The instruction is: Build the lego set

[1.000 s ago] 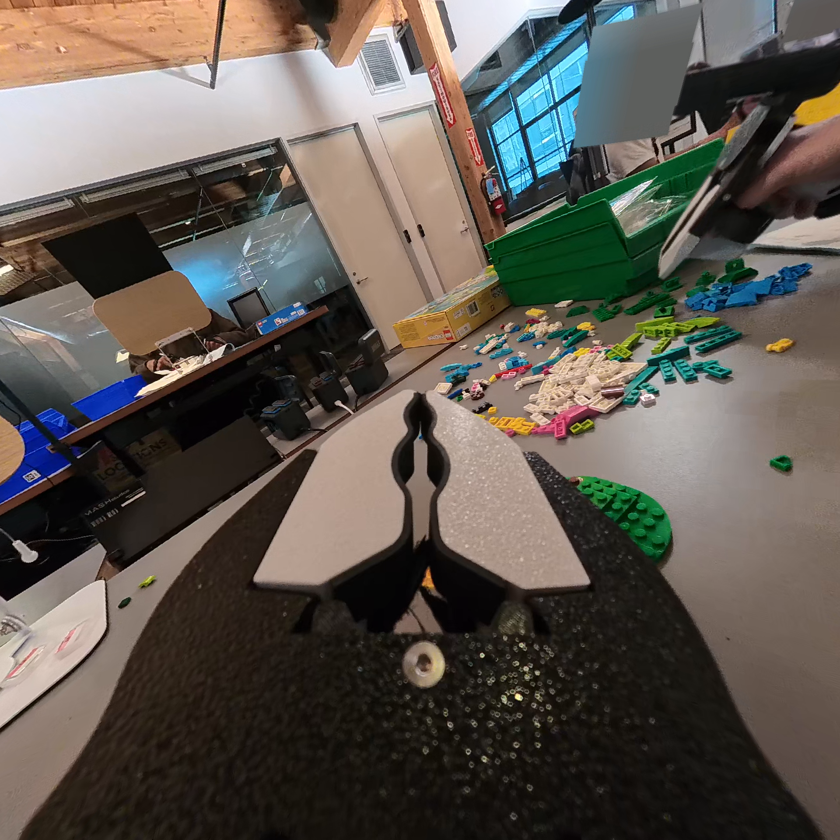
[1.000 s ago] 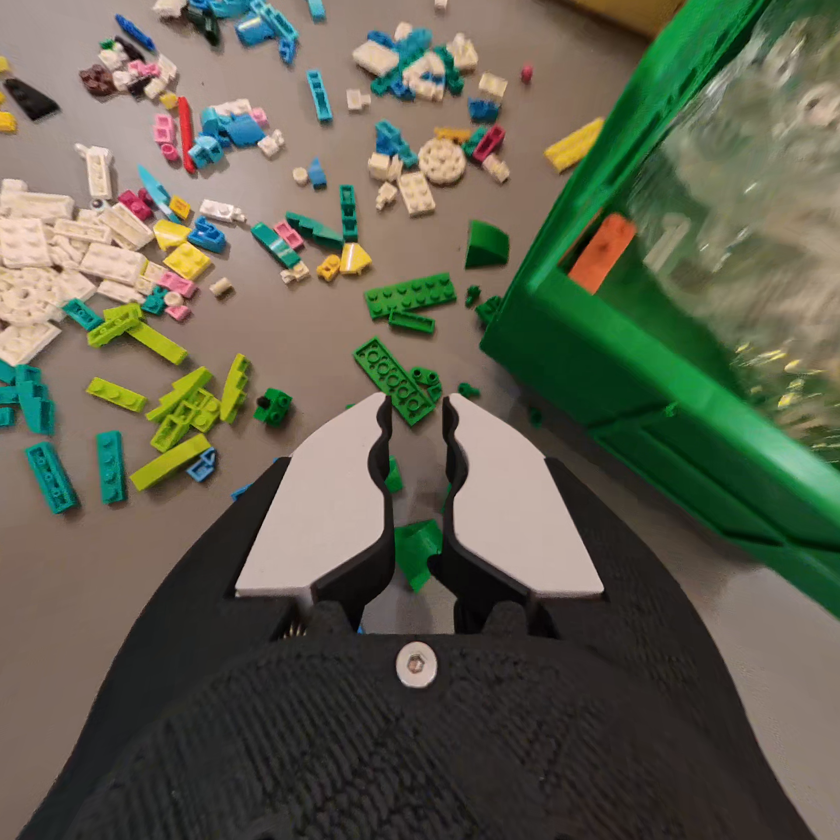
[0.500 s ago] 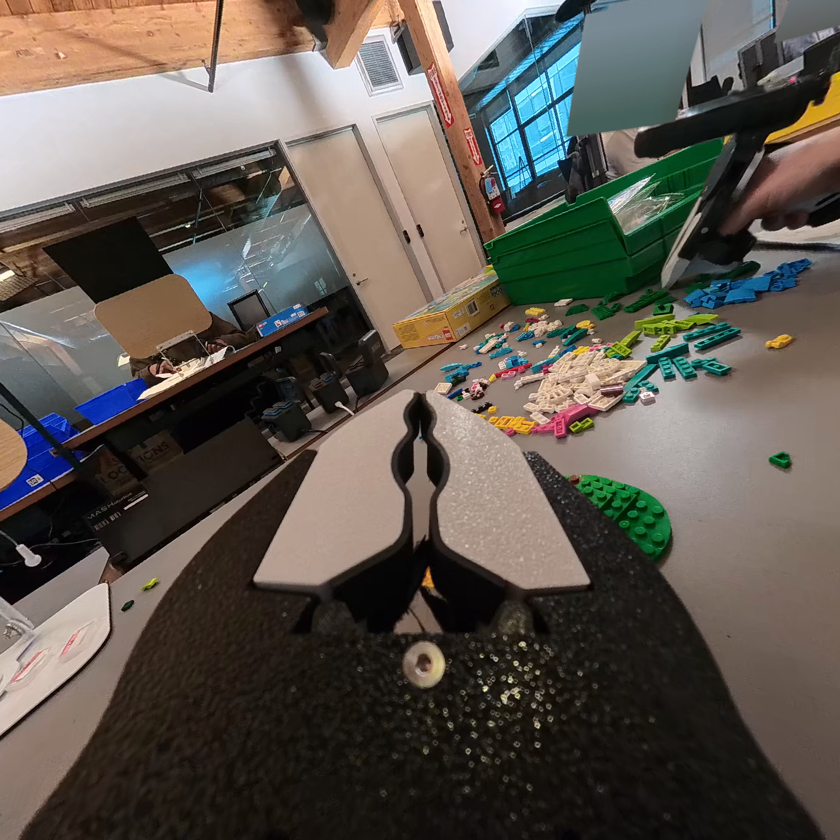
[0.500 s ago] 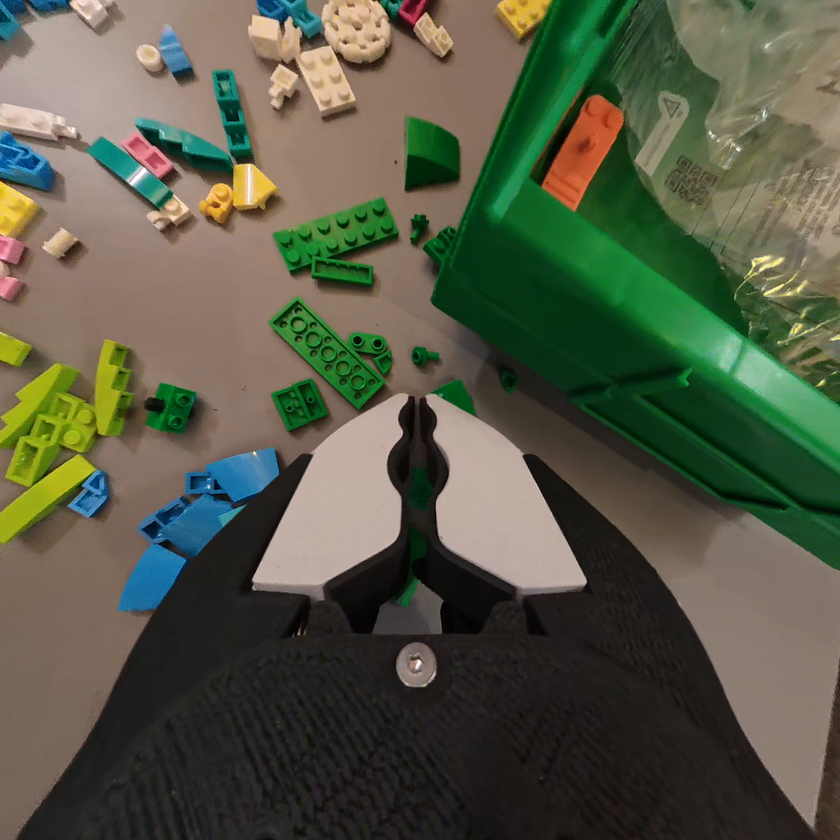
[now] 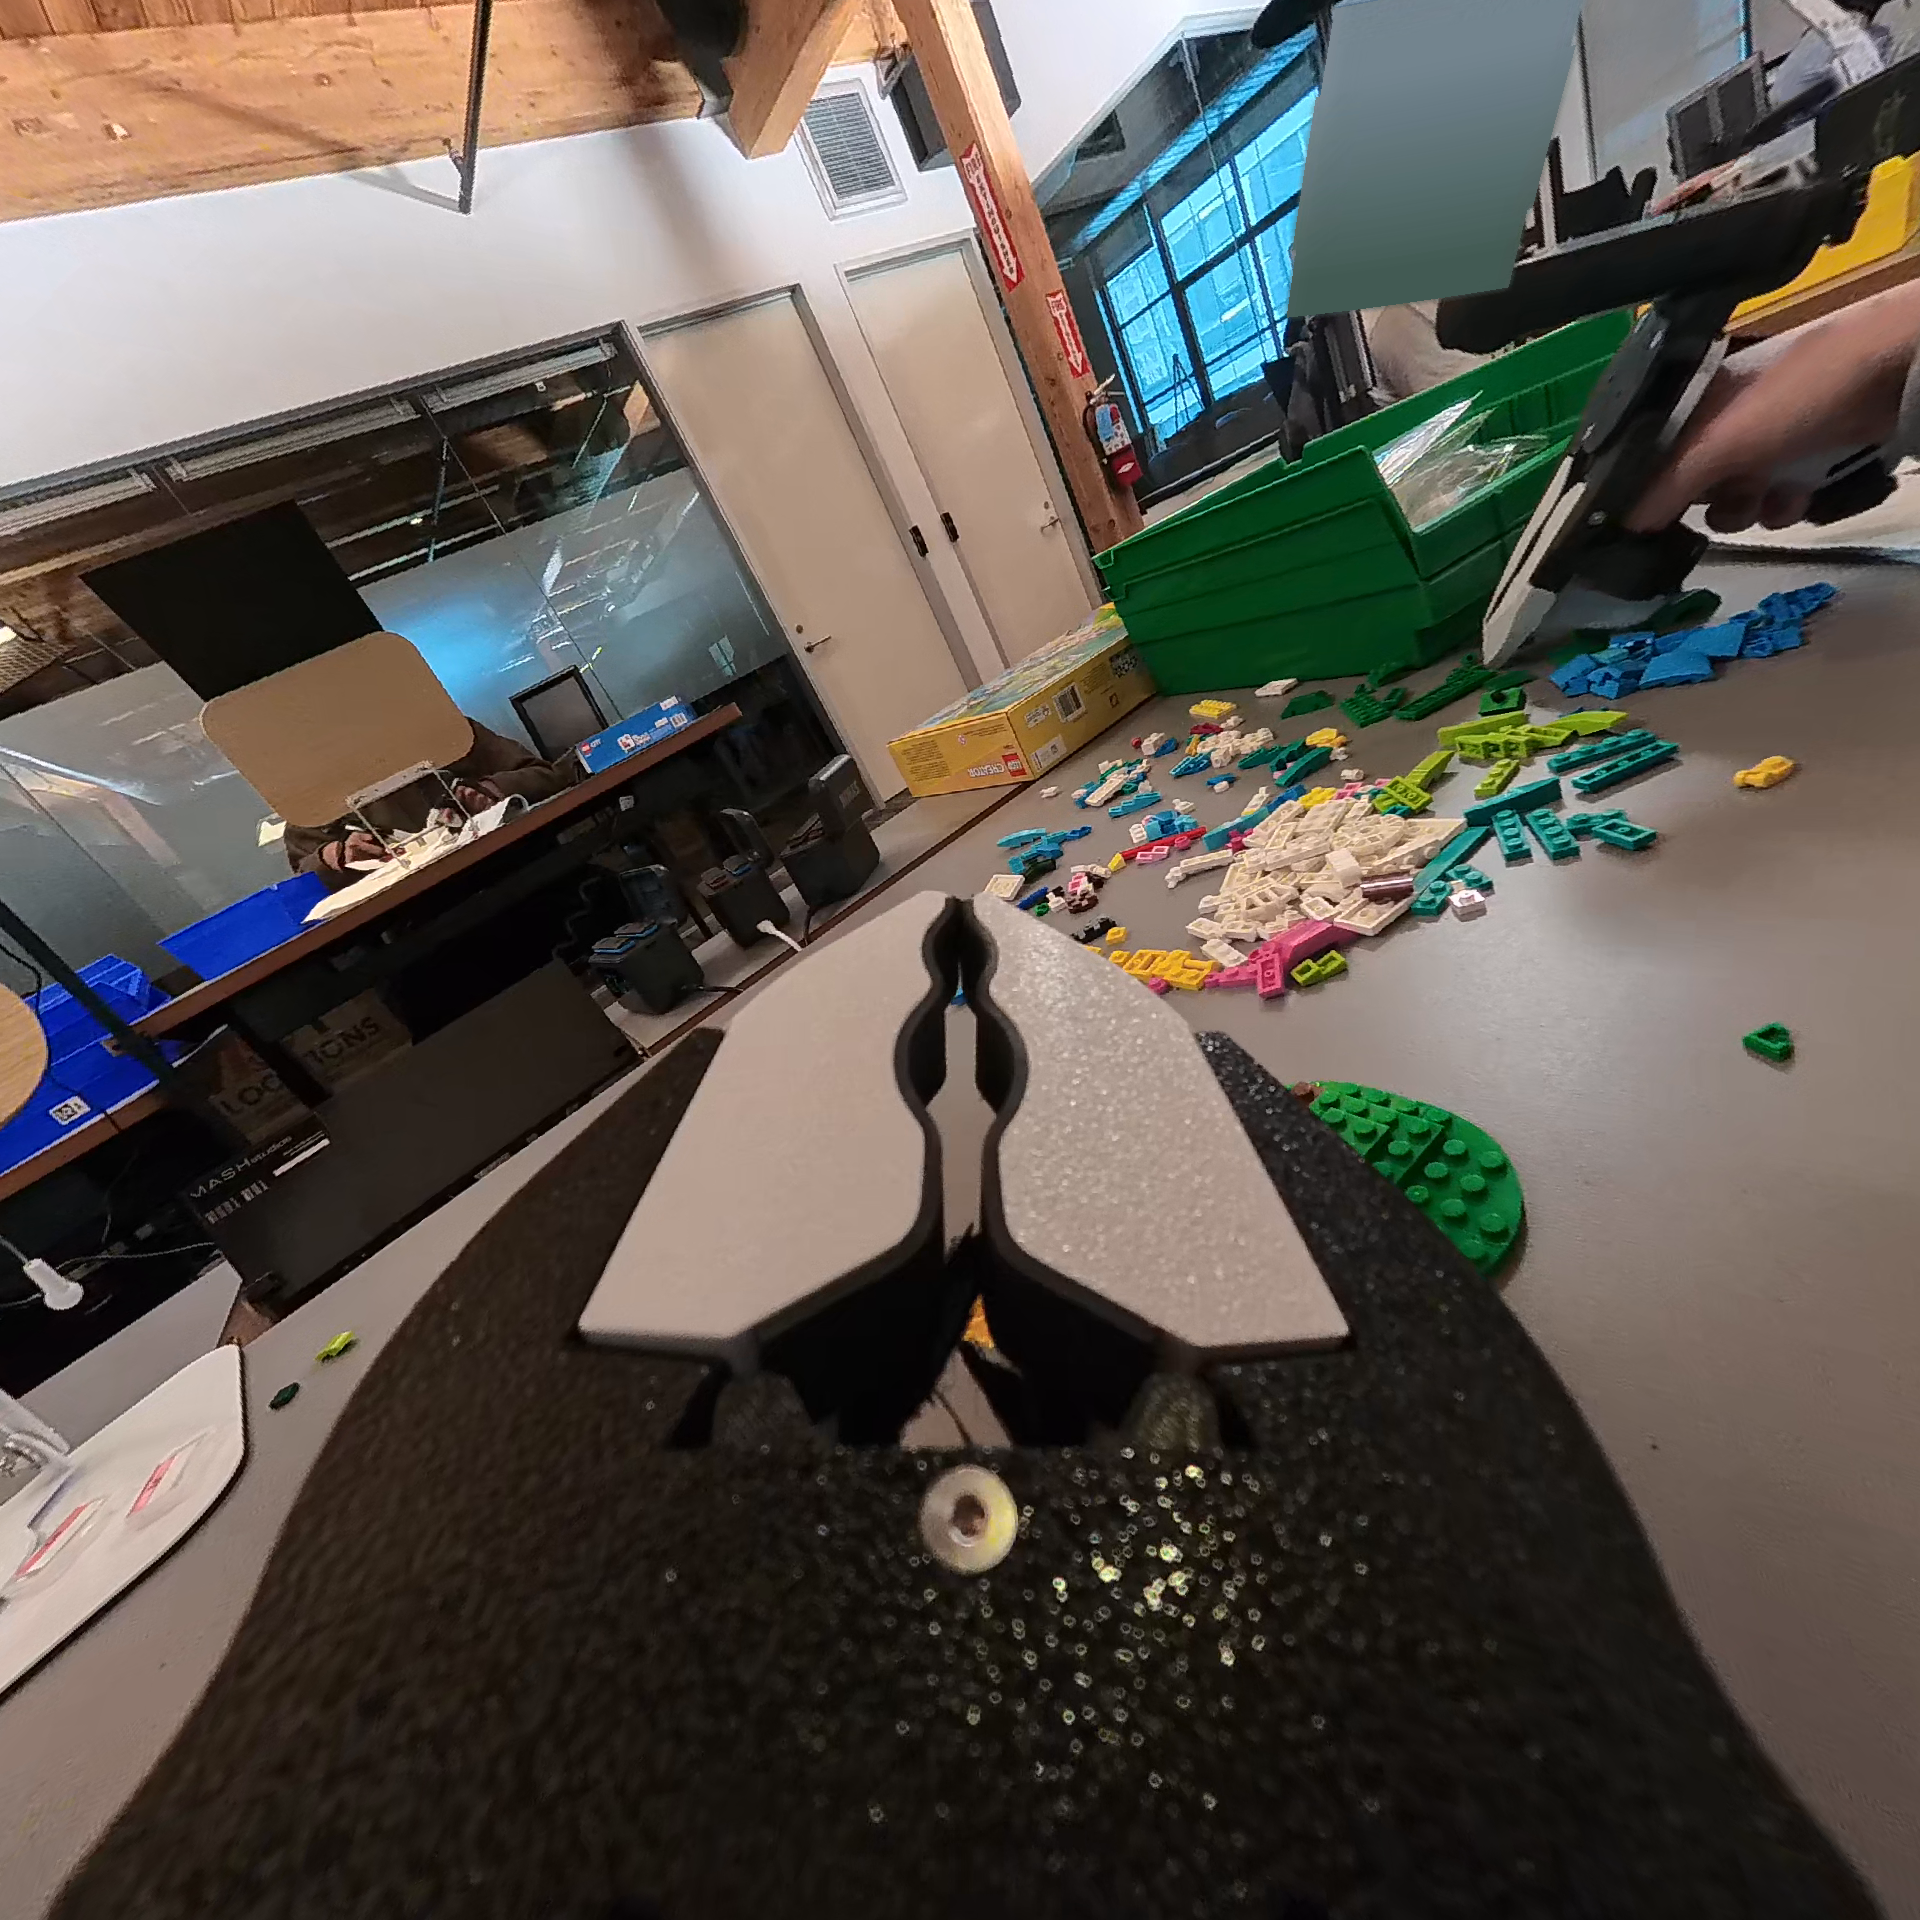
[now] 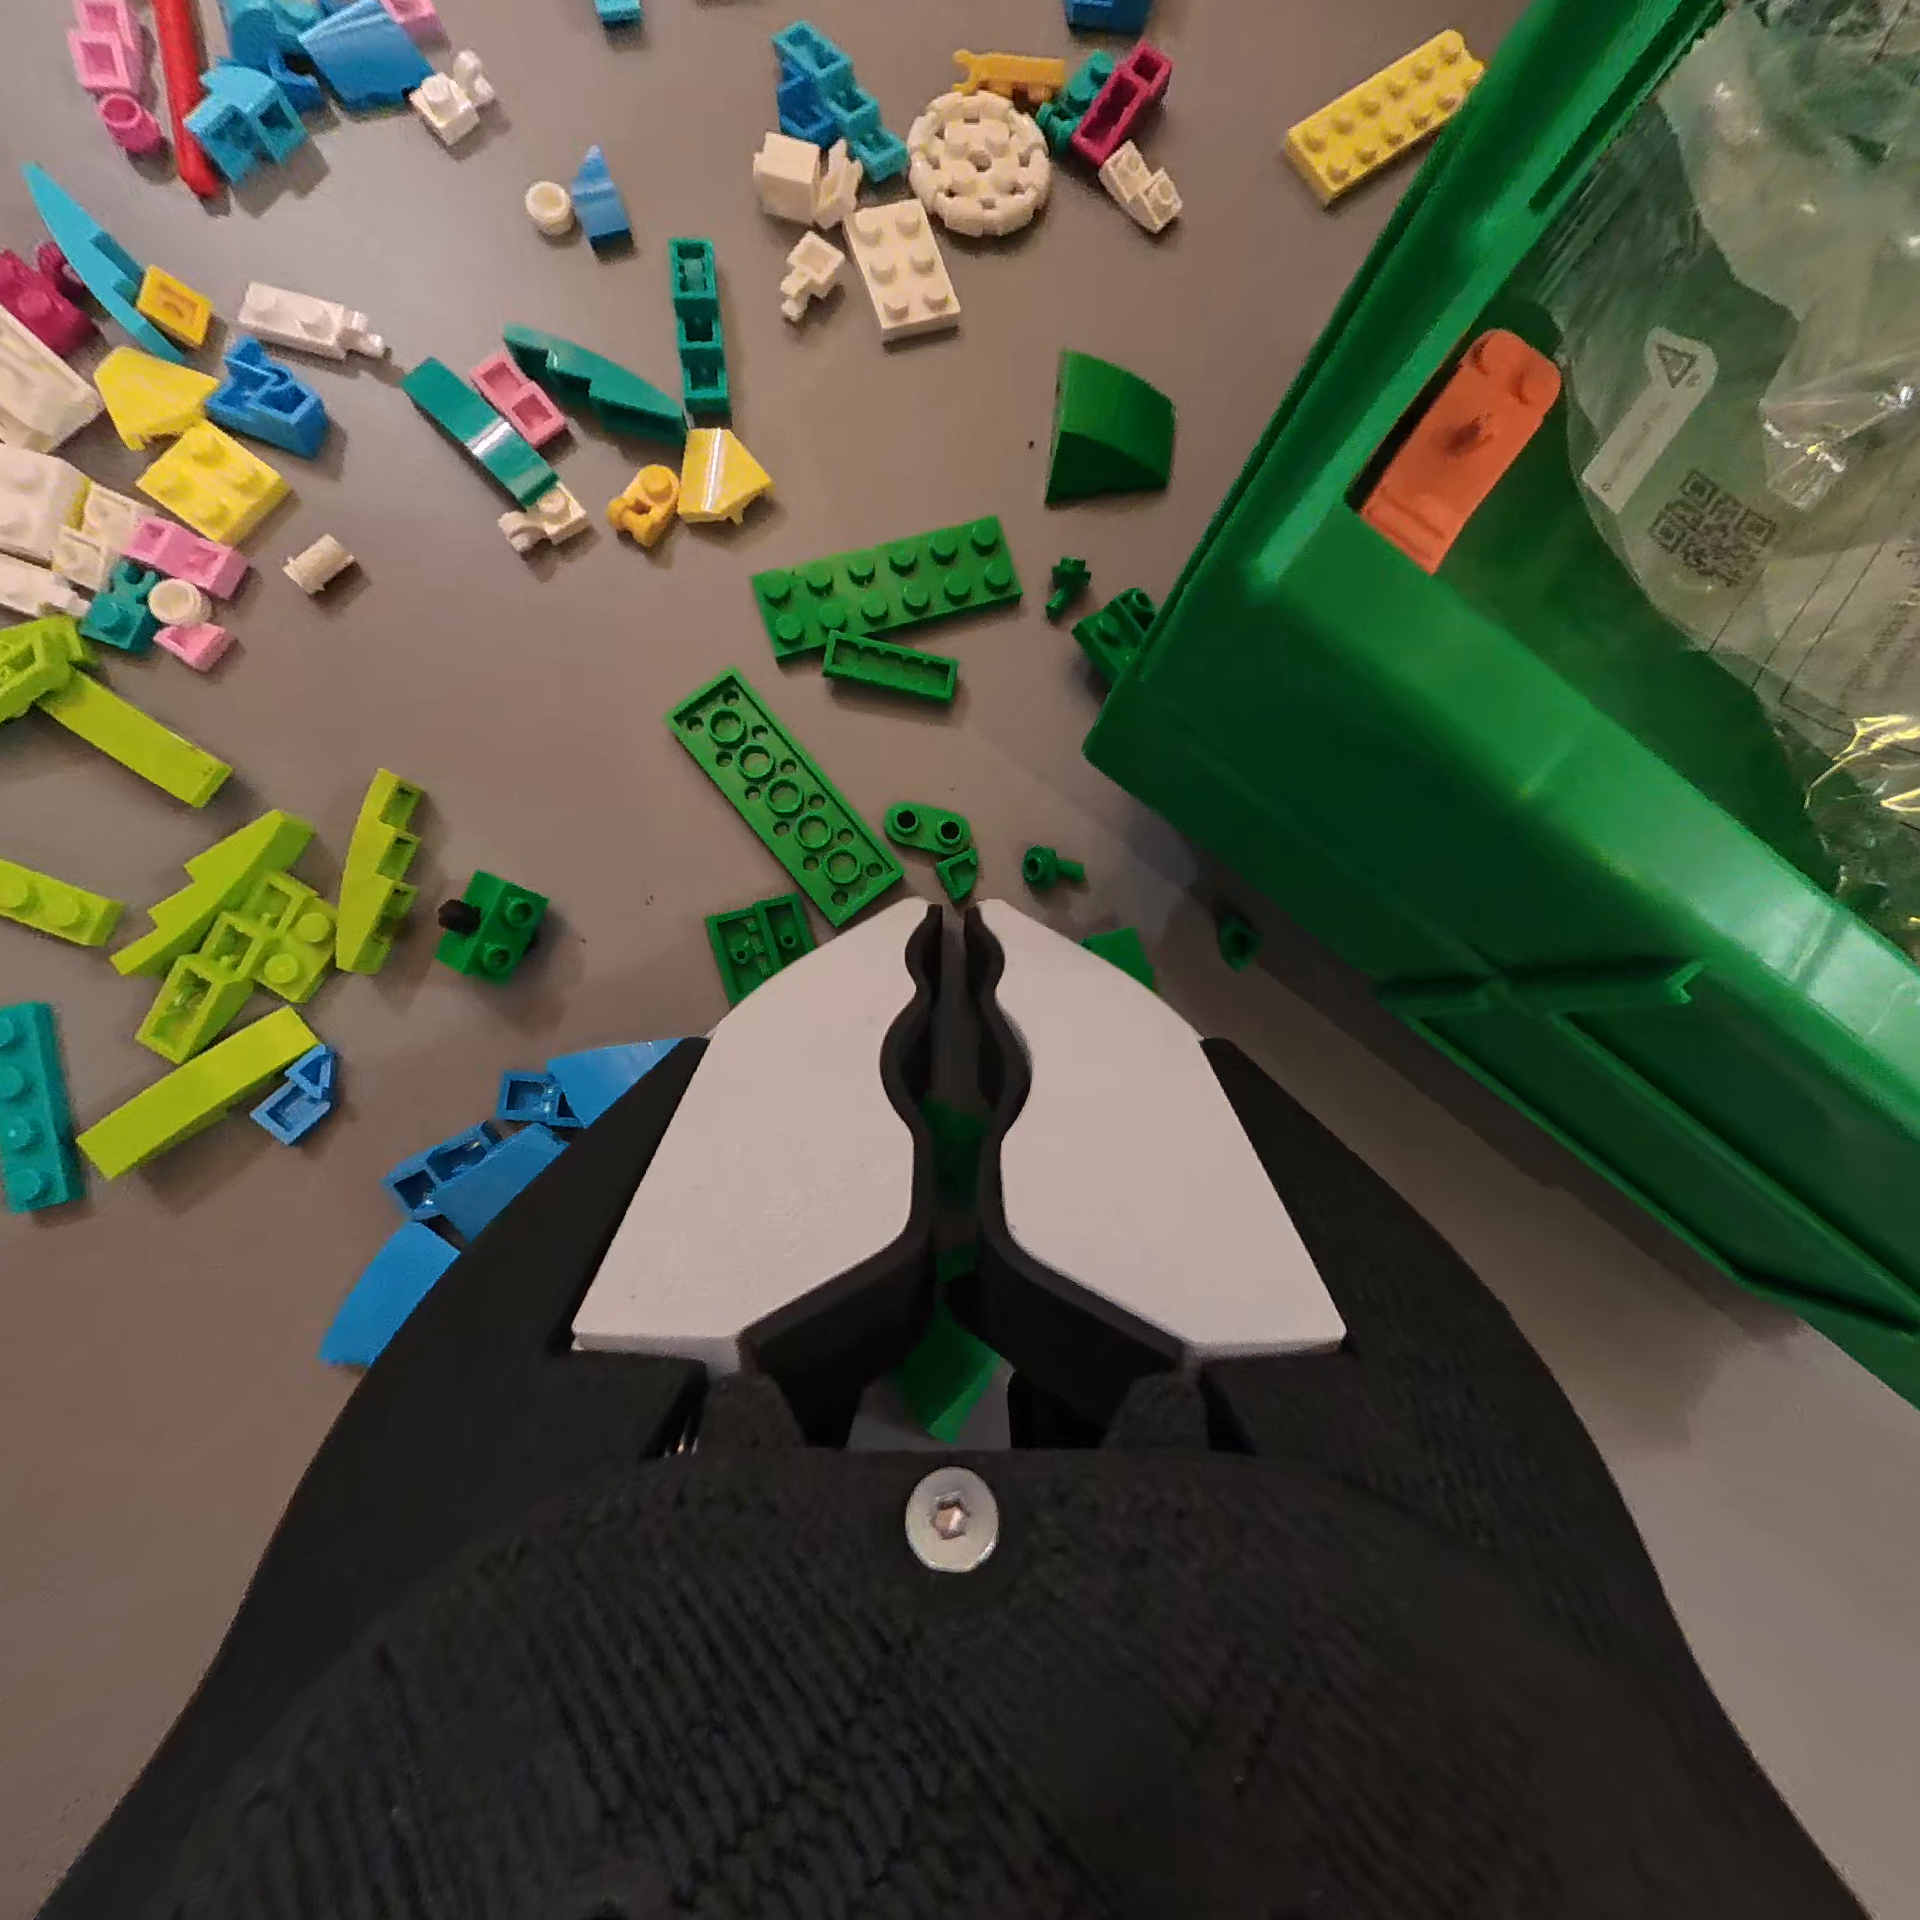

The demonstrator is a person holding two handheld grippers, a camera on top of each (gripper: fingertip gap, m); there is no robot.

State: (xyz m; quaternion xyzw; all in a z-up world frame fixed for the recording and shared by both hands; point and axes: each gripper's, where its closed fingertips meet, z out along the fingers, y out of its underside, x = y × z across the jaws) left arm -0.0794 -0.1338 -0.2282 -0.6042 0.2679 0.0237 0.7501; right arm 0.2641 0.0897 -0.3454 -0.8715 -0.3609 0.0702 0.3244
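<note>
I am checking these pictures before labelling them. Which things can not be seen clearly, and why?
- Green piece between the right gripper fingers: shape mostly covered by the fingers, right wrist view.
- Green round plate: partly behind the left gripper, left wrist view.
- Green bin contents: hidden under clear plastic bags, cut by the edge.

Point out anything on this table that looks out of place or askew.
An orange piece lies inside the green bin beside clear plastic bags, the only loose brick there. One green brick sits alone, away from the sorted colour clusters. The round green plate is half hidden under the left gripper.
</note>
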